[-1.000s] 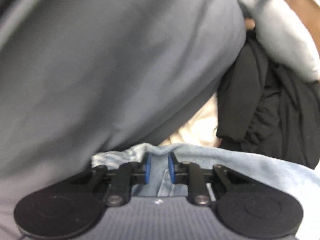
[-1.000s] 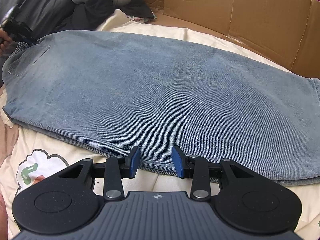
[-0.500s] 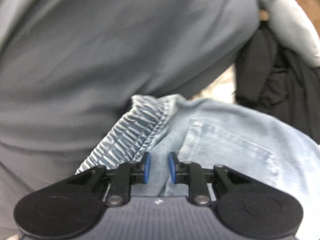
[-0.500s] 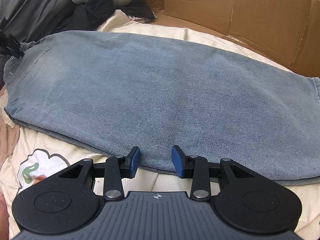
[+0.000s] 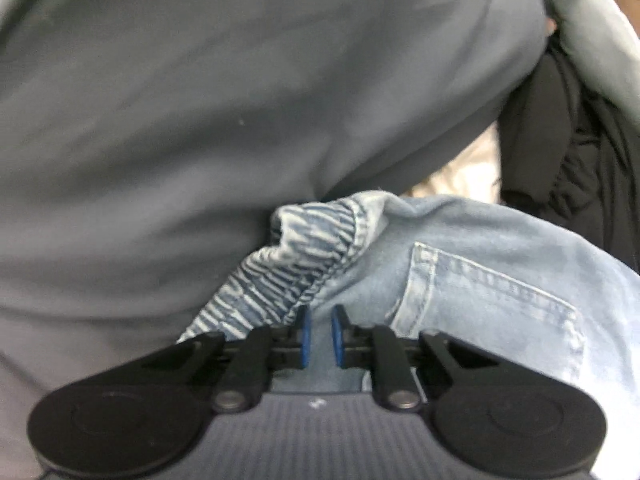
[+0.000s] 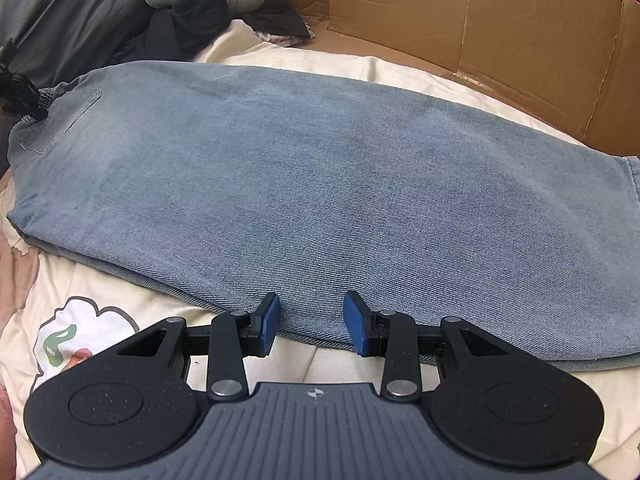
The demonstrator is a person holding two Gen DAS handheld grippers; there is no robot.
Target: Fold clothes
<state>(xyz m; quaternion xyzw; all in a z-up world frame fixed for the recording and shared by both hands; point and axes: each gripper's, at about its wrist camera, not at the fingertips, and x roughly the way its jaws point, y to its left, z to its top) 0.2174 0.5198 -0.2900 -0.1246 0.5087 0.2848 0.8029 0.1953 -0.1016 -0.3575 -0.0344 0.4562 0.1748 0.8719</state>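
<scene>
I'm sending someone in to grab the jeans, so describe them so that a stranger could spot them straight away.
Start at the cream cartoon-print bedspread in front of the brown cardboard wall. Spread flat across its middle lies the pair of light blue denim jeans, with a gathered elastic waistband and a stitched patch pocket. The neighbouring heap of dark grey and black clothes is crumpled, not laid out.

Cream printed bedspread (image 6: 104, 320) bordered by a cardboard wall (image 6: 500, 28).
</scene>
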